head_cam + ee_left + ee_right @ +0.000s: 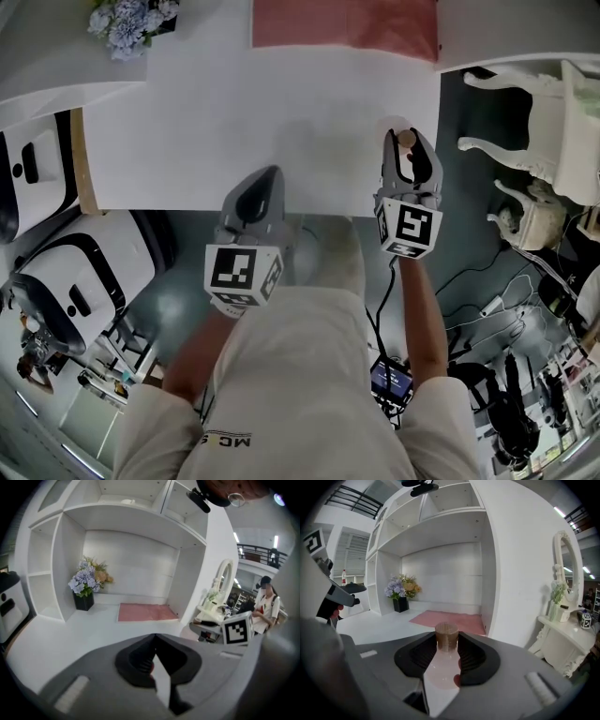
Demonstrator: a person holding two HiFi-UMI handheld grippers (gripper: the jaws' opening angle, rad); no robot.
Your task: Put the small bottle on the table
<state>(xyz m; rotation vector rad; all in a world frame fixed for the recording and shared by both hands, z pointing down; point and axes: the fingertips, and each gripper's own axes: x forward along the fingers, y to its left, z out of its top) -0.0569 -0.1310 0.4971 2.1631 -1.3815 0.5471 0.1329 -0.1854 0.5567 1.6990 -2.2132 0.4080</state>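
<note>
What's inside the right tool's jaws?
A bottle with a brown cap is squeezed in the right tool. Its pale pink body shows, but its bottom is covered by the tool.

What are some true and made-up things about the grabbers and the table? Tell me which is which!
1. The right gripper holds a small bottle. True.
2. The bottle's cap is blue. False: it is brown.
3. The left gripper holds a cup. False: its jaws are together with nothing between them.
4. A pink mat lies on the white table. True.
5. The flowers stand on the pink mat. False: they stand off to its side, in a black pot.
</note>
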